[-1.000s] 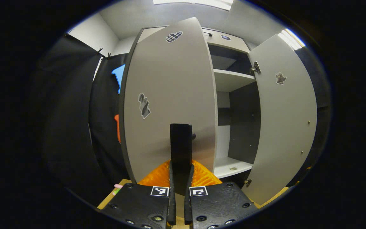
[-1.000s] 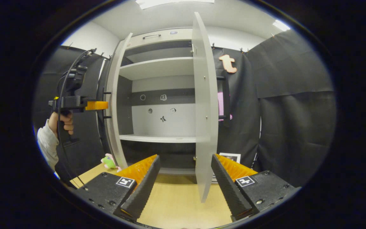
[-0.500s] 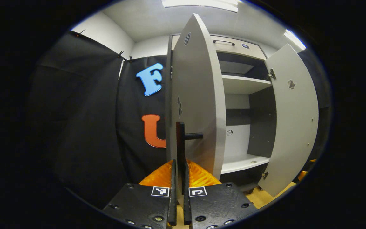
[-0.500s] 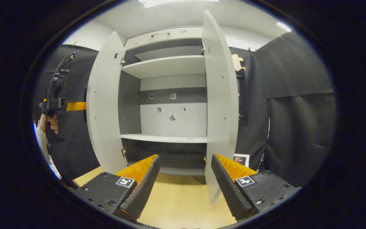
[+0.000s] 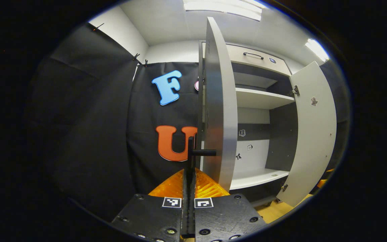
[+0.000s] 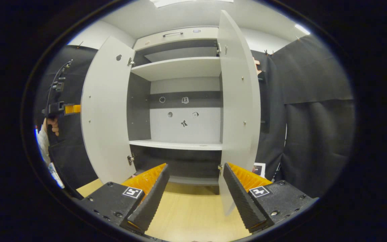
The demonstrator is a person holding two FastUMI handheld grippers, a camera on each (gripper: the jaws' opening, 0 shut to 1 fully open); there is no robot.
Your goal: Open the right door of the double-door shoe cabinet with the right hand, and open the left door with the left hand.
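My left gripper (image 5: 189, 188) has its fingers pressed on the thin black bar handle (image 5: 190, 158) of the pale grey left door (image 5: 217, 107), which stands edge-on just ahead of them. If I pull further while the hinge is at its limit, the bar can slip out of the fingers, or the tall grey double-door shoe cabinet (image 6: 180, 97) can shift. My right gripper (image 6: 193, 188) has its fingers spread and holds nothing; the pale grey right door (image 6: 239, 111) hangs open just beyond the right finger, and a careless move can knock it.
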